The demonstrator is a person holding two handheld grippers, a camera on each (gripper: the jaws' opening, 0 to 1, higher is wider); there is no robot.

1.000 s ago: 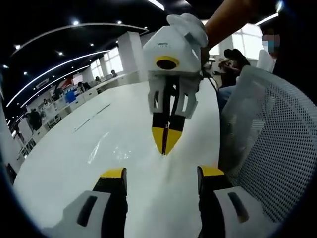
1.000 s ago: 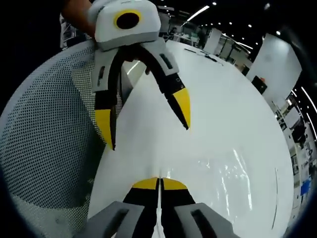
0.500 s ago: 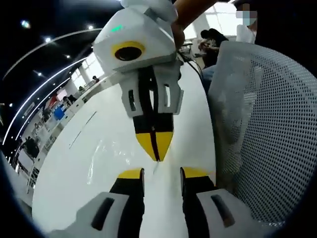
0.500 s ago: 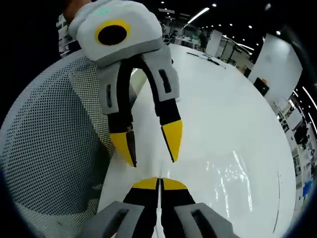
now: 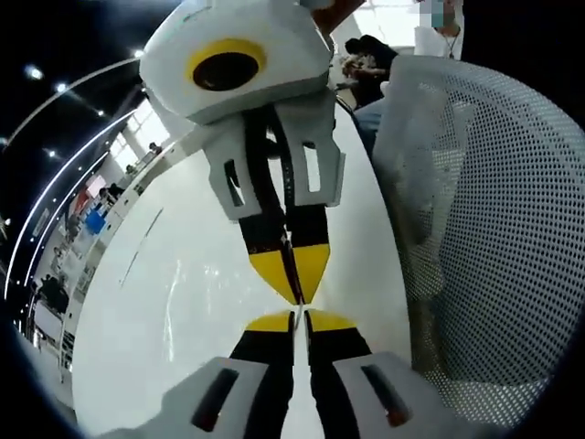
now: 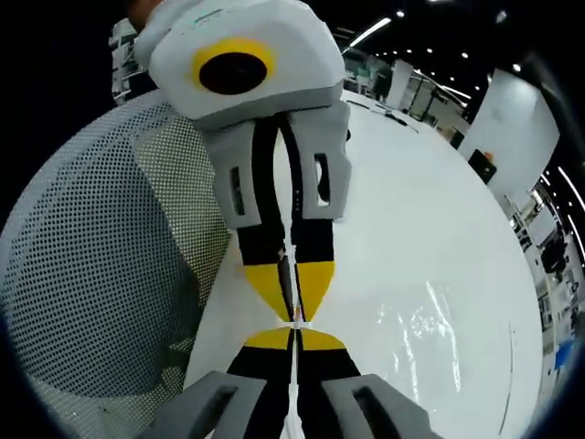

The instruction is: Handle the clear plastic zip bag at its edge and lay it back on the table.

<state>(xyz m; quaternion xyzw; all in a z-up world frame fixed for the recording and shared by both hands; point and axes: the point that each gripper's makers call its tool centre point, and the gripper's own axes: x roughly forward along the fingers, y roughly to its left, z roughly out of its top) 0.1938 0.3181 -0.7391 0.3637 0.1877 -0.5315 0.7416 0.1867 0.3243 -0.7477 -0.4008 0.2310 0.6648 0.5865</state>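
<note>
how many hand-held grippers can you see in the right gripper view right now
2. The right hand-held gripper rises from the bottom of the view, jaws together. The left hand-held gripper comes down from the top, jaws together, its yellow tips nearly meeting the right one's above the white table.

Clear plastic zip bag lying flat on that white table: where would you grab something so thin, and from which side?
Take the clear plastic zip bag by its thin edge nearest the grey mesh chair, coming in low along the white table. It lies flat, so only the rim can be pinched. The left tool and right tool appear shut there, tip to tip.
</note>
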